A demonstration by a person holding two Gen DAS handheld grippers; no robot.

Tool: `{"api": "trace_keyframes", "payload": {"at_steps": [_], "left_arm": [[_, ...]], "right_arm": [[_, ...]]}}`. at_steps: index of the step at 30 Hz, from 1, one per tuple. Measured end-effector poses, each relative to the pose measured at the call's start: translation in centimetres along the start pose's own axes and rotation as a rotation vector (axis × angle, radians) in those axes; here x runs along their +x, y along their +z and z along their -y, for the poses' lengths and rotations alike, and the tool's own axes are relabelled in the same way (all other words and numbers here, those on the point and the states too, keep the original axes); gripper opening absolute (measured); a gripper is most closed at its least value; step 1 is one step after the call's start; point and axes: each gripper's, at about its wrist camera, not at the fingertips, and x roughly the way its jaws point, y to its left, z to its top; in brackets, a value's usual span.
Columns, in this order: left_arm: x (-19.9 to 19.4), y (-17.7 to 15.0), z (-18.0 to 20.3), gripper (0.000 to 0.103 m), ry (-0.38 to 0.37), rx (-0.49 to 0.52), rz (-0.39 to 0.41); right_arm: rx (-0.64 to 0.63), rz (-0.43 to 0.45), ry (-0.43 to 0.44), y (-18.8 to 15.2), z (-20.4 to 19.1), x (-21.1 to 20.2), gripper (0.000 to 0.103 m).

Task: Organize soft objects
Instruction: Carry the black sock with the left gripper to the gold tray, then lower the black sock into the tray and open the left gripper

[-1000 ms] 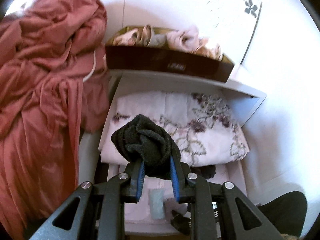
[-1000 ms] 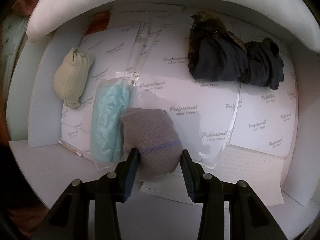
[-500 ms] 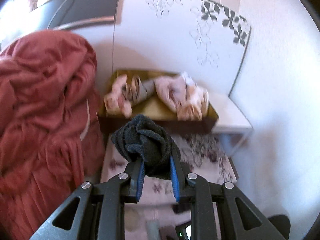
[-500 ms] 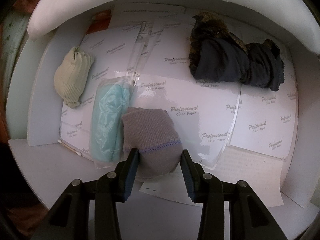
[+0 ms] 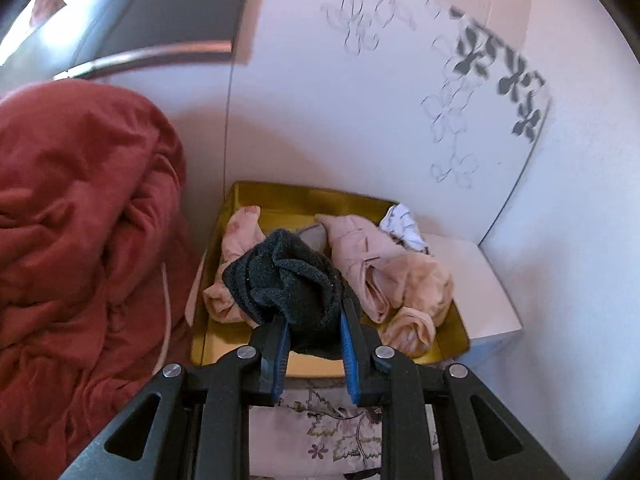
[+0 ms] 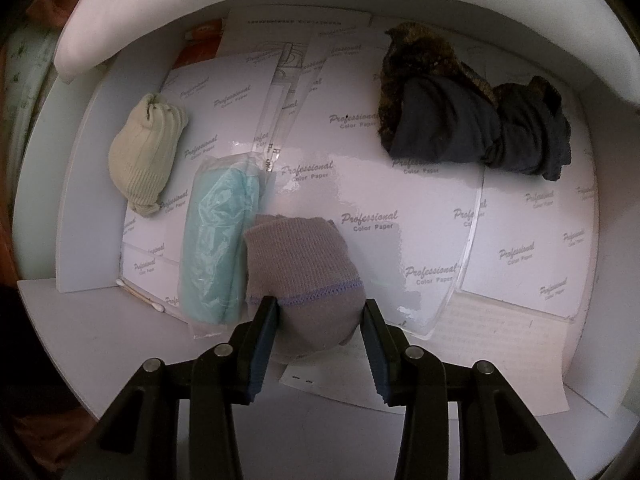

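A white wall with a grey flower pattern is rising behind a white shelf, and on that shelf a yellow-lined box (image 5: pixel 452 340) is sitting with pale pink rolled garments (image 5: pixel 384 268) already lying in it. The left gripper (image 5: pixel 312 332) is pinching a black rolled sock (image 5: pixel 288 284) between its blue pads and holding it just over the box's near side, presumably because the box is serving as the collecting place for such soft things. A red blanket (image 5: pixel 80 240) is bulging at the left. Lower down, in a white drawer (image 6: pixel 80 208) lined with printed paper, the right gripper (image 6: pixel 322 320) is pointing steeply down and straddling a mauve rolled sock (image 6: pixel 300 264) (its pads are sitting against the sock's sides, apparently gripping it). A cream sock (image 6: pixel 146 156) and dark bundles (image 6: pixel 472 128) are waiting there, unsorted.
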Motion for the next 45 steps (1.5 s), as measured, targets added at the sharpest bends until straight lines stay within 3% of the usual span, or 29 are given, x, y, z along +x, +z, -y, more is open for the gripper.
{"api": "trace_keyframes", "payload": {"at_steps": [9,13,18,24,37,45], "left_arm": [[9.0,0.2,-1.2,0.027,0.023,-0.016,-0.188],[9.9,-0.4,-1.3,0.031,0.036,-0.006,-0.177],[9.3,-1.1,0.1,0.037,0.056,0.069,-0.145],[8.0,-1.5,0.0,0.039,0.081,0.09,-0.102],[3.1,-2.4,-1.9,0.04,0.109,0.035,0.008],[-0.7,-6.3,-2.4,0.04,0.08,0.037,0.031]], "right_arm": [[0.012,-0.002,0.011,0.0,0.2,0.1,0.042],[0.014,-0.003,0.012,0.0,0.2,0.1,0.042],[0.011,-0.001,0.007,0.0,0.3,0.1,0.042],[0.007,0.001,0.004,-0.1,0.1,0.2,0.042],[-0.003,0.004,0.0,-0.1,-0.1,0.3,0.042],[-0.011,0.005,-0.004,-0.1,-0.1,0.2,0.042]]}}
